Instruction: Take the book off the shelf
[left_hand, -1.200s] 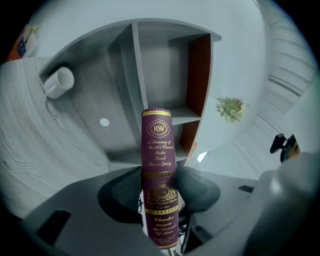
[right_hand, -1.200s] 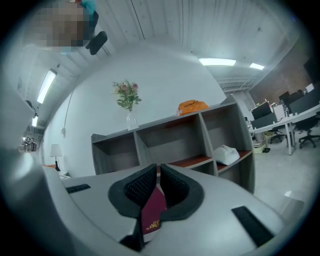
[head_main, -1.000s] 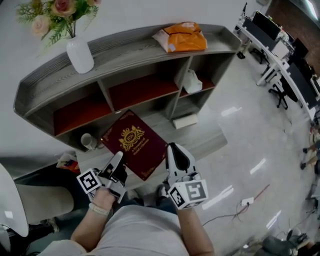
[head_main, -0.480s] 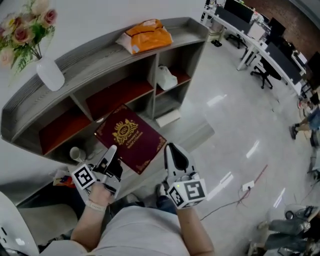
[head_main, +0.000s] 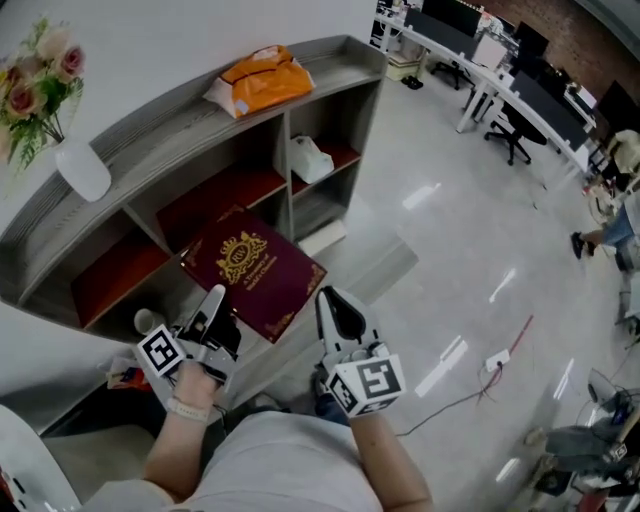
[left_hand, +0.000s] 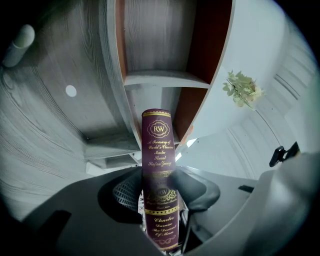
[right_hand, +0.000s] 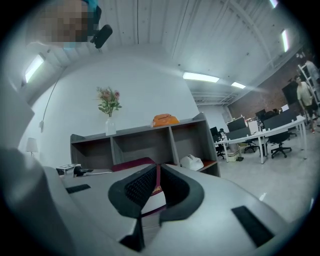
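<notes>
Head view: maroon book (head_main: 252, 270) clamped at its near corners by left tool (head_main: 214, 300) and right tool (head_main: 334, 302), held clear in front of grey shelf (head_main: 200, 105), which now sits further left in frame than a second ago. Judged a turn away, removal as good as done. Left gripper view: jaws partly apart, pressed on the gold-lettered spine; right gripper view: jaws narrow, pinching the book's thin edge.

Matt grey wood-grain shelf (head_main: 160, 115), glossy maroon book (head_main: 252, 270)
</notes>
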